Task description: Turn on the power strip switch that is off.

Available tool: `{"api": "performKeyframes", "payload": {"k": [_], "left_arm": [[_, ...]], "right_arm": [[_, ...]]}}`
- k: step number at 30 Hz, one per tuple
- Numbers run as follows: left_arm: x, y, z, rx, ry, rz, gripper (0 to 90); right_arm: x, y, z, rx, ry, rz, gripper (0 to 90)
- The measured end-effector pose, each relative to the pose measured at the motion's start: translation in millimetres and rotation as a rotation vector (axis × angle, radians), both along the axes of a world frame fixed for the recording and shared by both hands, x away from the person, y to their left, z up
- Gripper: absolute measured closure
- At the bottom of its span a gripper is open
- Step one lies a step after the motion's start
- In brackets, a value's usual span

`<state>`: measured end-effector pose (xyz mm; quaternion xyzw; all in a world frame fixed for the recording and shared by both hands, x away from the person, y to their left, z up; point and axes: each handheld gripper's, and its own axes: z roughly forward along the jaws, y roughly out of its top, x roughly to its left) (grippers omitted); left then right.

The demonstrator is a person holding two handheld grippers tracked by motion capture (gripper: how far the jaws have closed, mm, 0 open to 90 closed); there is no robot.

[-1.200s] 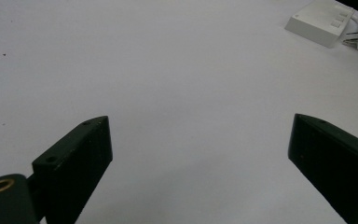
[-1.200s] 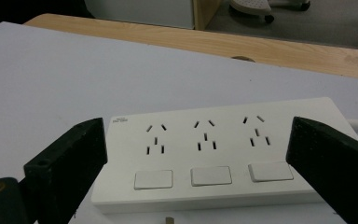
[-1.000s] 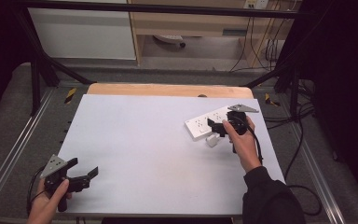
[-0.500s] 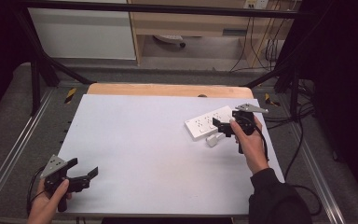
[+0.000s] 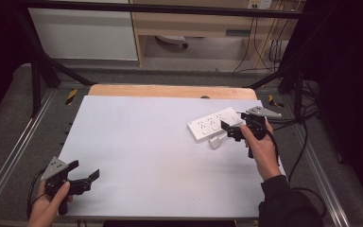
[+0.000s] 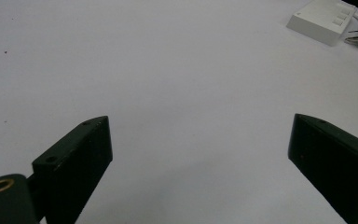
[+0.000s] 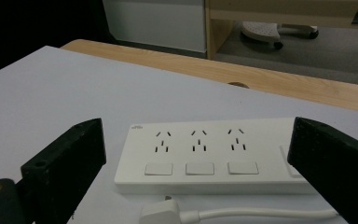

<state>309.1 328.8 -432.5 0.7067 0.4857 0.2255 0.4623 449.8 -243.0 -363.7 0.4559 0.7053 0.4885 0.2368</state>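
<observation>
At about 3 o'clock on the white surface (image 5: 146,142) lies the power strip (image 5: 214,124), its plug (image 5: 215,142) just beside it; the right tool (image 5: 230,131) hovers there, jaws spread wide. The left tool (image 5: 82,176), at 7 o'clock, gapes empty too.

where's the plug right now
In the high view the white plug lies loose on the table's right side, just in front of the power strip, beside the open right gripper.
</observation>
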Motion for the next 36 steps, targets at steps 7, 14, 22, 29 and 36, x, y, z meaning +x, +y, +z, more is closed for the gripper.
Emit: {"api": "performKeyframes", "payload": {"k": [7, 14, 22, 29, 36], "left_arm": [[-0.2, 0.4, -0.1, -0.001, 0.002, -0.002, 6.1], [-0.5, 0.5, -0.3, 0.0, 0.002, -0.005, 6.1], [-0.8, -0.2, -0.3, -0.004, 0.004, -0.003, 6.1], [-1.1, -0.5, -0.6, -0.007, 0.009, -0.003, 6.1], [-1.3, -1.4, -0.6, -0.004, 0.007, -0.012, 6.1]], "right_arm": [[-15.7, -10.9, -1.0, -0.001, -0.01, -0.002, 4.7], [-35.6, -24.5, -6.3, 0.014, -0.018, -0.015, 5.1], [-56.6, -38.2, -14.5, 0.017, -0.031, -0.024, 5.1], [-75.4, -46.0, -24.3, 0.027, -0.053, -0.029, 5.1], [-89.6, -50.8, -37.0, 0.027, -0.07, -0.042, 5.2]]}}
